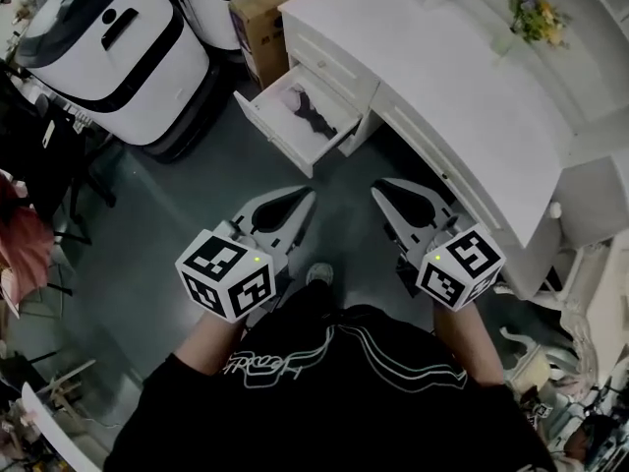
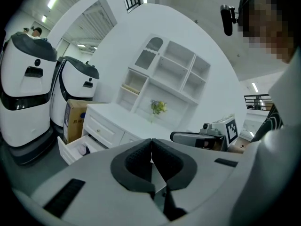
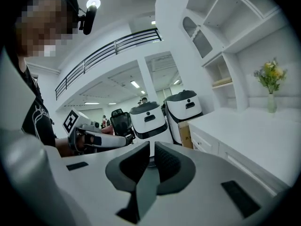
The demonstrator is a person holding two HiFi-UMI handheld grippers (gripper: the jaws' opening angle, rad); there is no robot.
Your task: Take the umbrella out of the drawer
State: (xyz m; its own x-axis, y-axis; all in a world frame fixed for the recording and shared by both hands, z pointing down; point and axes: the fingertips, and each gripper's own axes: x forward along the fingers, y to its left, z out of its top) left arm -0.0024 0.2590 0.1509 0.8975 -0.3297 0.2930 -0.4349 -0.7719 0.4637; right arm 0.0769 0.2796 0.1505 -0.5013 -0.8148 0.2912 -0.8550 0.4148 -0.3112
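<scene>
**A:** White wooden drawer stands open, folded dark-and-pink umbrella inside. Left gripper and right gripper both pinched together, empty, well short of it.

**B:** I'd spread one before reaching, grab mid-body.

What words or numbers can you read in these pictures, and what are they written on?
Nothing here reads clearly.
On the black shirt: white looping script, too blurred to read.
On the cardboard box: blue print, too small to read.
On the left gripper and the right gripper: their cubes show black-and-white square patterns, no letters or numbers.
</scene>
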